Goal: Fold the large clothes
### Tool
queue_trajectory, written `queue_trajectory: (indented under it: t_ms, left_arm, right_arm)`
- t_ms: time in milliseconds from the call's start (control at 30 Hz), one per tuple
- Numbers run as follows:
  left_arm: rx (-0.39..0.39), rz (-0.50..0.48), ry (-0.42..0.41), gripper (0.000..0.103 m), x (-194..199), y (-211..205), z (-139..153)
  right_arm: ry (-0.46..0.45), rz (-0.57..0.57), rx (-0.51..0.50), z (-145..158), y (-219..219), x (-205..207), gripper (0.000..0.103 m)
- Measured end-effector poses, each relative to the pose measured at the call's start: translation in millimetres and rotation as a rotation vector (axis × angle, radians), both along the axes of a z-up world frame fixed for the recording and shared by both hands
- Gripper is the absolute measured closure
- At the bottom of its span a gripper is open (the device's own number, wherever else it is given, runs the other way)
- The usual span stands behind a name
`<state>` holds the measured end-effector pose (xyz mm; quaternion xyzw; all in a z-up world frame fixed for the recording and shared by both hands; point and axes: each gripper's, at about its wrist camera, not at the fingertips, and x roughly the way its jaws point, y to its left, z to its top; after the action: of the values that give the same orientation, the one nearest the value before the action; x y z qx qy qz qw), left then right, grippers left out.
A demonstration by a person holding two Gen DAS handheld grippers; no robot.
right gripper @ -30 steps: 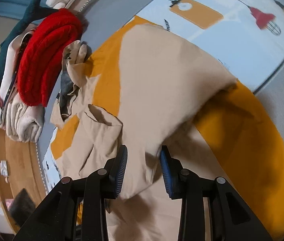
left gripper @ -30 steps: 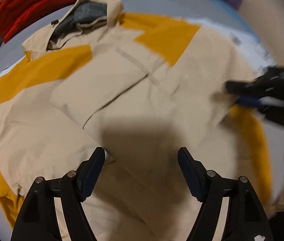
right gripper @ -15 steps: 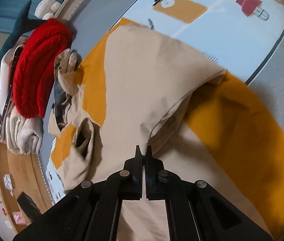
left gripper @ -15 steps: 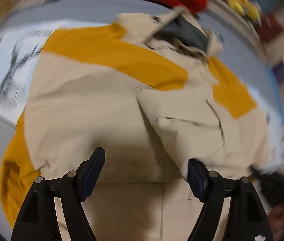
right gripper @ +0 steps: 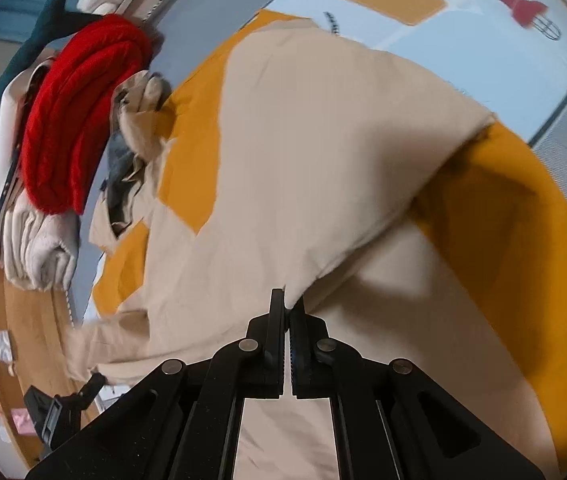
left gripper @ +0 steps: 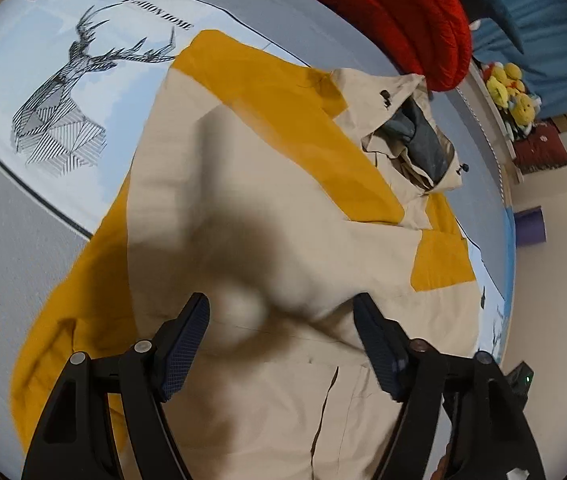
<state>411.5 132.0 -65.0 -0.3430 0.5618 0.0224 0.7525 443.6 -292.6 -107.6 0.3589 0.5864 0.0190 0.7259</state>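
Here the right gripper [right gripper: 288, 312] pinches the beige and mustard-yellow fabric jacket [right gripper: 323, 160]; the left gripper [left gripper: 283, 340] gapes above it, closing slightly.

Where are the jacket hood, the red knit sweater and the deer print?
jacket hood [left gripper: 415, 136], left wrist view, on its grey lining.
red knit sweater [right gripper: 83, 120], right wrist view, on its folded middle.
deer print [left gripper: 63, 116], left wrist view, on the neck.
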Motion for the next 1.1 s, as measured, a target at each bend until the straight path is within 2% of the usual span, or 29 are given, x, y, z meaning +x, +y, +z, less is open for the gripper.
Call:
queue_trajectory:
  t_ms: [100,167,200,233,267,333,433,500,533,600,667,700,767,833,900,933,967,1033,1100]
  left_arm:
    - [-0.030,0.022,0.005,0.043,3,11,-7]
    - [-0.026,0.046,0.023,0.057,4,20,-12]
    - [-0.026,0.057,0.030,0.065,4,22,-14]
    - [-0.017,0.068,0.037,0.086,2,25,-15]
    - [-0.004,0.076,0.038,0.092,0,28,-15]
    - [0.026,0.083,0.009,0.094,-6,34,-7]
    - [0.184,0.060,-0.087,0.095,-6,32,22]
    - [0.232,0.063,-0.142,0.095,-7,35,36]
    - [0.237,0.064,-0.142,0.091,-7,36,38]
    - [0.233,0.060,-0.086,0.084,-5,41,28]
    - [0.278,0.120,-0.014,0.081,-7,51,21]
    - [0.302,0.159,-0.003,0.081,-11,57,22]
    - [0.336,0.214,-0.017,0.079,-17,65,30]
    - [0.359,0.221,-0.058,0.078,-18,65,39]
    - [0.343,0.170,-0.090,0.076,-13,58,41]
    - [0.306,0.133,-0.092,0.075,-8,54,37]
    - [0.259,0.098,-0.083,0.074,-4,50,30]
    - [0.194,0.051,-0.043,0.074,2,42,14]
    - [0.188,0.035,-0.004,0.074,3,35,2]
  right_arm:
    - [0.025,0.002,-0.014,-1,2,-1,0.093]
    - [0.045,-0.002,-0.029,0,1,-4,0.085]
    - [0.046,-0.004,-0.045,2,0,-5,0.079]
    - [0.040,-0.006,-0.069,6,-1,-6,0.076]
    - [0.026,-0.015,-0.105,14,-2,-9,0.076]
    - [-0.003,-0.068,-0.165,30,-8,-17,0.075]
    - [-0.096,-0.156,-0.263,60,-16,-29,0.075]
    - [-0.176,-0.186,-0.280,77,-19,-32,0.075]
    - [-0.211,-0.195,-0.271,81,-21,-30,0.075]
    - [-0.238,-0.171,-0.214,80,-23,-20,0.073]
    - [-0.243,-0.135,-0.126,69,-23,-9,0.073]
    - [-0.238,-0.109,-0.086,61,-22,-2,0.073]
    - [-0.175,-0.065,-0.032,39,-23,11,0.073]
    - [-0.082,-0.096,-0.051,18,-29,13,0.073]
    - [0.012,-0.140,-0.080,1,-42,10,0.073]
    - [0.034,-0.175,-0.094,-1,-48,7,0.073]
    - [0.038,-0.205,-0.157,7,-50,4,0.073]
    - [-0.034,-0.238,-0.258,30,-49,-1,0.073]
    - [-0.156,-0.243,-0.322,59,-39,-6,0.073]
